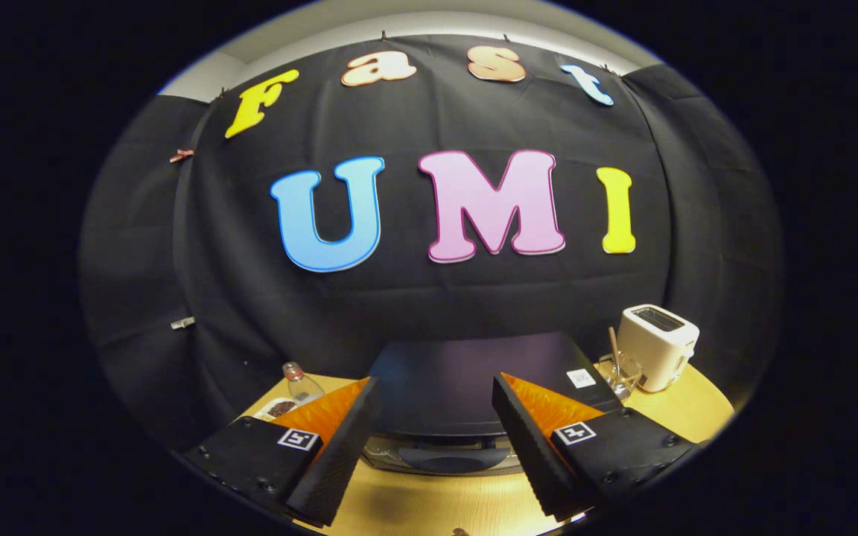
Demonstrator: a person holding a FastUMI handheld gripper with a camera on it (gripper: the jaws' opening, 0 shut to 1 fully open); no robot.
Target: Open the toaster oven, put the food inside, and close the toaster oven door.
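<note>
The gripper point(435, 413) hangs released, fingers spread wide, grasping nothing. The dark toaster oven point(466, 387) sits lower centre, just beyond them on the wooden table point(436, 506).

We see black cloth point(429, 298) draped at twelve o'clock. A pale wall point(429, 18) shows above it. A wooden table point(459, 506) sits at six o'clock.

Toaster oven point(466, 387) front mostly hidden behind fingers point(332, 454); plate point(274, 408) contents too small to tell
</note>
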